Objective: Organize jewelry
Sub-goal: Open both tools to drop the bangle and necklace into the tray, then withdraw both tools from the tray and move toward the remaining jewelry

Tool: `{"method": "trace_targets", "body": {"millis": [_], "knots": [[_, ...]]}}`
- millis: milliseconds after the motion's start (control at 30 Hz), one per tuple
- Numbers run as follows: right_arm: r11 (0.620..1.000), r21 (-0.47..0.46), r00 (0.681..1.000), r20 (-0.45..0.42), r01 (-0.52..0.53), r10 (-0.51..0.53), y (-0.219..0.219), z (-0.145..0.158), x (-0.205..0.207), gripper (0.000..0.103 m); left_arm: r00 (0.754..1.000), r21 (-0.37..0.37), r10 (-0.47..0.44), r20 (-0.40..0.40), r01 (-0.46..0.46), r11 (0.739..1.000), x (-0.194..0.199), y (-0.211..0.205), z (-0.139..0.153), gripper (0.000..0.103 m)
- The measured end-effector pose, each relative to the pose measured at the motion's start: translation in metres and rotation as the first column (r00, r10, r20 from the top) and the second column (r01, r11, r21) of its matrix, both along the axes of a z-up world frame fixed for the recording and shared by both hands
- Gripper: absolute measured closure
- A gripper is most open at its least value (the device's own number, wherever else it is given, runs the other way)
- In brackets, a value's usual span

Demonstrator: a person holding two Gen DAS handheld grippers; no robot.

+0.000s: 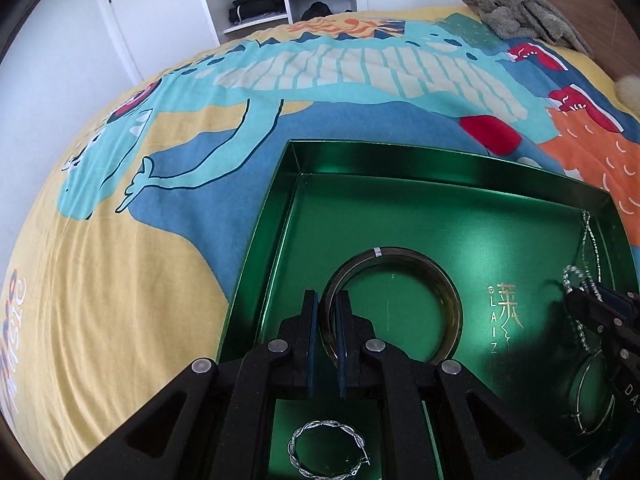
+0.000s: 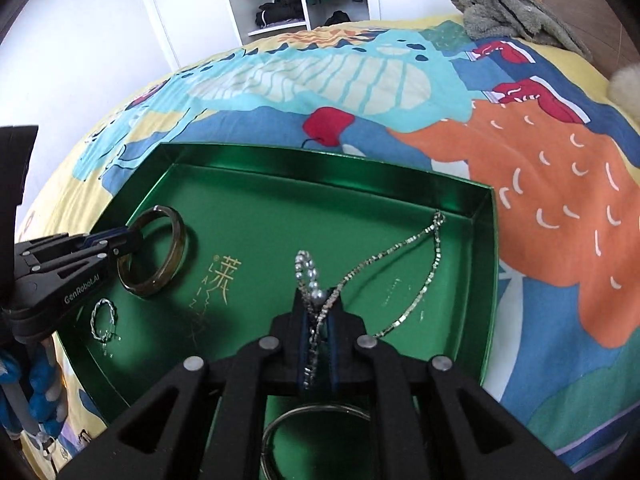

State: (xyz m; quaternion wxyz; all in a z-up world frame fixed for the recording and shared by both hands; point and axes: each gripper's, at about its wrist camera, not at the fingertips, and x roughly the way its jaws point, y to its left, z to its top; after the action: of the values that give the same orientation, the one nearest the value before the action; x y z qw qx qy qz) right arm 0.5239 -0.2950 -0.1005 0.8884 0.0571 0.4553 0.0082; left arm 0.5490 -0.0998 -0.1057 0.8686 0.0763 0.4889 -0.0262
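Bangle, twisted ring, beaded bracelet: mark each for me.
bangle [image 1: 450,300]: left wrist view, right side of its band.
twisted ring [image 1: 298,436]: left wrist view, left arc.
beaded bracelet [image 2: 306,266]: right wrist view, loop above the closed fingers.

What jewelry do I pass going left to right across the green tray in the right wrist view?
Twisted silver ring → amber bangle held by the left gripper → beaded bracelet in the right gripper → silver chain necklace.

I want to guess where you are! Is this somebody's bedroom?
Most likely a bedroom, yes. The green tray sits on a bed with a cartoon dinosaur bedspread, a grey plush toy lies at the far end, and open wardrobe shelves hold folded dark clothes behind it.
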Motion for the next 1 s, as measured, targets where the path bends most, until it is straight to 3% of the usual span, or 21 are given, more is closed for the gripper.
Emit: {"method": "trace_targets", "body": {"millis": [67, 100, 233, 367, 467, 733, 867, 1000], "knots": [[1.000, -0.016, 1.000, -0.016, 0.009, -0.010, 0.000, 0.002, -0.002, 0.063, 1.000, -0.025, -0.002, -0.009, 0.002, 1.000, -0.001, 0.003, 0.003, 0.084], [1.000, -0.022, 1.000, -0.023, 0.006, -0.006, 0.000, 0.004, -0.002, 0.062, 1.000, -0.032, 0.000, -0.003, 0.000, 0.999, -0.003, 0.006, 0.007, 0.080], [0.999, -0.044, 1.000, -0.003, -0.002, 0.002, -0.003, 0.024, -0.018, 0.062, 0.999, -0.077, -0.003, 0.042, 0.007, 0.997, -0.019, 0.021, 0.038, 0.074], [0.999, -0.048, 0.997, 0.069, -0.011, 0.014, -0.003, 0.062, -0.051, 0.062, 0.992, -0.073, -0.023, 0.126, 0.033, 0.997, -0.054, 0.042, 0.087, 0.072], [0.998, -0.047, 0.990, 0.133, -0.033, 0.039, 0.004, 0.101, -0.089, 0.062, 0.984, -0.041, -0.025, 0.177, 0.032, 0.999, -0.088, 0.066, 0.122, 0.070], [0.997, -0.049, 0.955, 0.286, -0.063, 0.074, 0.033, 0.210, -0.196, 0.062, 0.962, -0.067, 0.022, 0.273, -0.004, 0.998, -0.192, 0.151, 0.196, 0.070], [0.997, -0.046, 0.938, 0.339, -0.056, 0.068, 0.048, 0.250, -0.252, 0.062, 0.947, -0.080, 0.035, 0.318, -0.010, 0.997, -0.246, 0.186, 0.220, 0.070], [0.997, -0.063, 0.928, 0.368, -0.033, 0.053, 0.061, 0.271, -0.303, 0.062, 0.936, -0.101, 0.044, 0.350, -0.009, 0.995, -0.292, 0.213, 0.234, 0.070]]}}
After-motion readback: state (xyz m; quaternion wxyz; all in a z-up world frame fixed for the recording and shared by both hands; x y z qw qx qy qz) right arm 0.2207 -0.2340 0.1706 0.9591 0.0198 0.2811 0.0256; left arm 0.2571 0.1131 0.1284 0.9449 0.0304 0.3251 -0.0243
